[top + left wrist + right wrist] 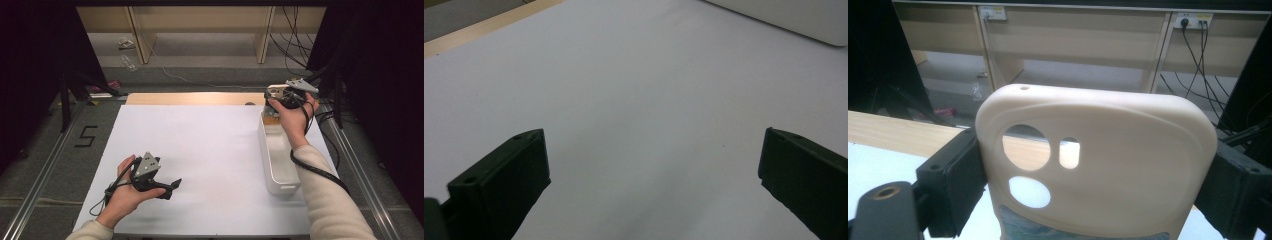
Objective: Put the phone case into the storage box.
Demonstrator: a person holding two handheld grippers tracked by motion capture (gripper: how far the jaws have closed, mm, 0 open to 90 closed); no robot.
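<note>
The person's left hand [125, 192] rests low at the near left, its left gripper [172, 187] lying level, jaws spread wide with nothing between them. The right arm stretches far forward, right gripper [274, 102] held raised, jaws clamped sideways on what they carry.

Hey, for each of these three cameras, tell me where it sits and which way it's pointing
High view: above the person's side, looking forward and down on the white table; both forearms show.
Left gripper view: rides the left gripper, open jaws aimed across the table toward the white bin.
Right gripper view: rides the right gripper, facing the far shelving, jaws clamping a beige phone case.
Shared: high and left gripper views both show the bin.
</note>
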